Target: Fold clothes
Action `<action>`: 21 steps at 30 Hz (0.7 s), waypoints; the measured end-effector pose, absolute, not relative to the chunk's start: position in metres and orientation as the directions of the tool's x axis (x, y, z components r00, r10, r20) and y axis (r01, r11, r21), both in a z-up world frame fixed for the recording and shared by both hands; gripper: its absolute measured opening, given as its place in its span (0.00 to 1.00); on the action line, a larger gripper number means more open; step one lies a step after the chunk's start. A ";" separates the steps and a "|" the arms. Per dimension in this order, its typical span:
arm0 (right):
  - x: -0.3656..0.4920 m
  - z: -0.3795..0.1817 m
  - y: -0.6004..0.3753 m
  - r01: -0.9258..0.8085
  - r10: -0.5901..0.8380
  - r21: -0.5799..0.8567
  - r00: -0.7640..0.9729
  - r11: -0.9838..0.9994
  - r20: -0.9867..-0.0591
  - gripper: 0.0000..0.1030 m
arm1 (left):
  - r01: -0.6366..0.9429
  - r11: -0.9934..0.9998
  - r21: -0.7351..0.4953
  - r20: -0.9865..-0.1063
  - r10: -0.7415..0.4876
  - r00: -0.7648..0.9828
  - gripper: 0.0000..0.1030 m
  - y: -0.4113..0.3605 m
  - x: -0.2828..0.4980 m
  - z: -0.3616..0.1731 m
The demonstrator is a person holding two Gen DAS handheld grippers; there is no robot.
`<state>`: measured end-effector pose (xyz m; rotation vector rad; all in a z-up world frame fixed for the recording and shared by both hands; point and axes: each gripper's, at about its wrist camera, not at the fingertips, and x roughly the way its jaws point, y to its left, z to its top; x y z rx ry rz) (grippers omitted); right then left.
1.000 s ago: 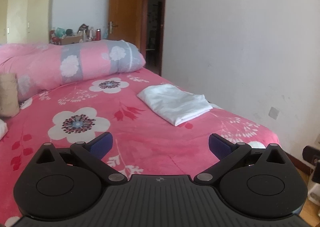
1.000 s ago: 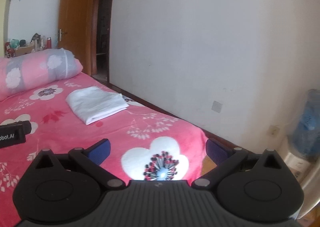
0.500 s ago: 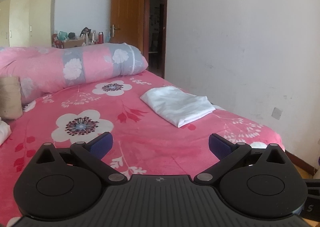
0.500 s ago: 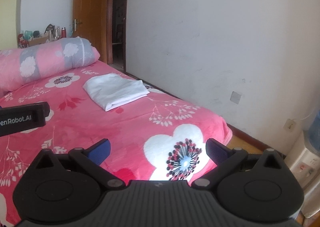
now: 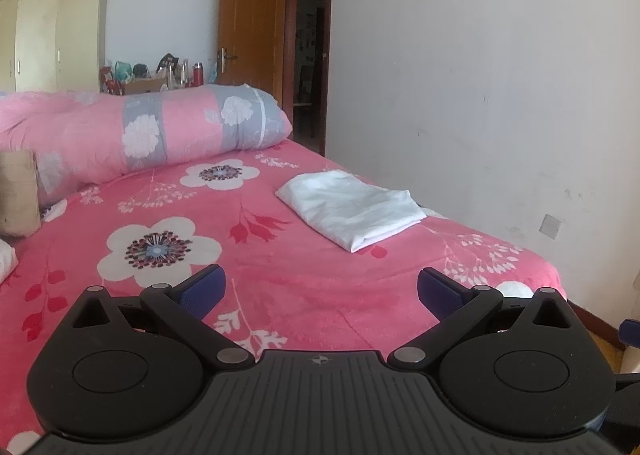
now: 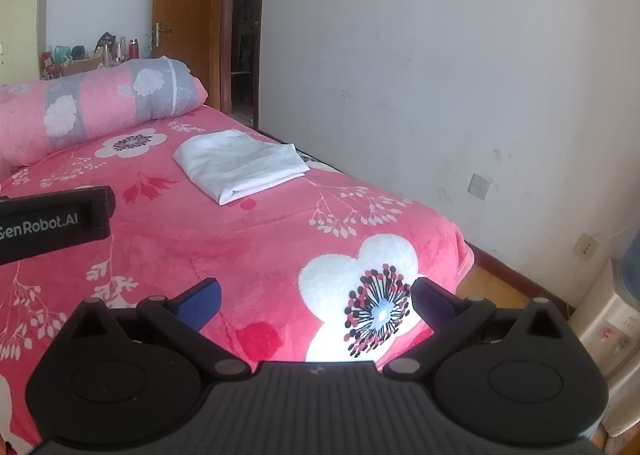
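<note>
A folded white garment (image 5: 352, 209) lies flat on the pink flowered bedspread (image 5: 280, 267), towards the bed's right side; the right wrist view shows the same white garment (image 6: 240, 165) beyond the gripper. My left gripper (image 5: 320, 289) hangs above the near part of the bed, open, with nothing between its blue pads. My right gripper (image 6: 316, 297) is open too and empty, above the bed's near right corner. The left gripper's body (image 6: 52, 221) shows at the left edge of the right wrist view. Both grippers are well short of the garment.
A rolled pink and grey quilt (image 5: 140, 135) lies across the head of the bed. A tan bundle (image 5: 18, 193) and a bit of white cloth (image 5: 6, 263) sit at the left edge. Wall (image 5: 480, 75) runs along the right, an open door (image 5: 308, 51) behind, a white appliance (image 6: 608, 331) by the corner.
Both views have swung slightly, the right one leftward, so the garment sits more central. Both grippers stay open and empty. The garment has not moved.
</note>
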<state>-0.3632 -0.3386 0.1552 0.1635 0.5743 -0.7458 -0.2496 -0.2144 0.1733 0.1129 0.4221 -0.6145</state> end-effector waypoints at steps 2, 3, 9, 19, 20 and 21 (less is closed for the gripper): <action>-0.365 0.154 -0.340 0.686 -0.598 -0.060 0.584 0.725 -0.549 1.00 | 0.587 0.810 -0.017 -0.421 -0.538 0.730 1.00 -0.217 -0.251 0.172; -0.365 0.153 -0.341 0.689 -0.600 -0.060 0.581 0.722 -0.549 1.00 | 0.590 0.807 -0.015 -0.424 -0.539 0.728 1.00 -0.219 -0.251 0.171; -0.369 0.149 -0.347 0.706 -0.613 -0.063 0.564 0.706 -0.553 1.00 | 0.587 0.810 -0.008 -0.449 -0.527 0.722 1.00 -0.228 -0.253 0.163; -0.368 0.141 -0.355 0.713 -0.616 -0.069 0.548 0.698 -0.566 1.00 | 0.579 0.815 -0.021 -0.470 -0.519 0.714 1.00 -0.237 -0.253 0.157; -0.368 0.141 -0.355 0.713 -0.616 -0.070 0.548 0.698 -0.566 1.00 | 0.580 0.815 -0.021 -0.470 -0.520 0.713 1.00 -0.237 -0.253 0.156; -0.368 0.140 -0.356 0.714 -0.616 -0.069 0.547 0.697 -0.566 1.00 | 0.580 0.814 -0.020 -0.470 -0.520 0.713 1.00 -0.238 -0.254 0.156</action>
